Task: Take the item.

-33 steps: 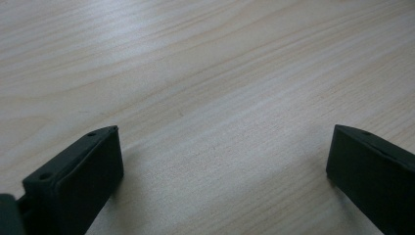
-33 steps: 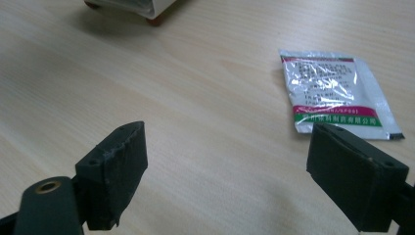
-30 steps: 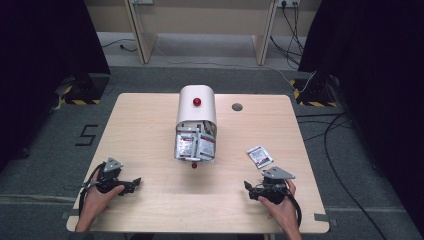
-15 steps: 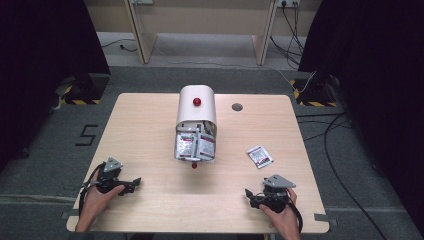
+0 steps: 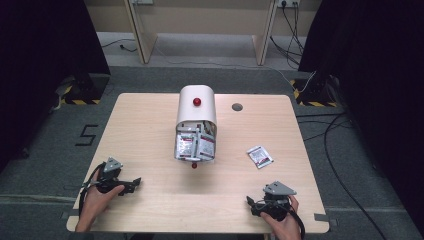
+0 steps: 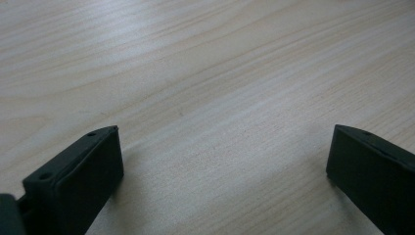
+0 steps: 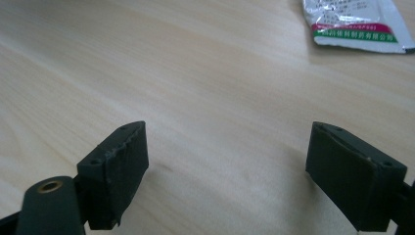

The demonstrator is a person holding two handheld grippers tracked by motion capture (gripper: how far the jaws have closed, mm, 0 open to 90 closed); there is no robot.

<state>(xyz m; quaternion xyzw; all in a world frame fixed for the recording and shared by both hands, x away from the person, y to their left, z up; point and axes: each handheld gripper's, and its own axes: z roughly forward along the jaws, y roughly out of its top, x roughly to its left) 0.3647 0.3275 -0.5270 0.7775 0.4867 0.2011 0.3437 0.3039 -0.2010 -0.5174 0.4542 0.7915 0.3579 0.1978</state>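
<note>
On sachet (image 7: 355,22): green-banded Chinese print.

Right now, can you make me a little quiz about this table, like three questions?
1. True or false: the loose packet lies on the table nearer the right tool than the left tool.
2. Pick one. The red knob sits on top of: A) the white box with packets poking out of its open end, B) the left tool, C) the loose packet.
3. Fill the gap: both tools have their jaws ____, with only bare wood between them.

Key: 1 true. 2 A. 3 open.
</note>
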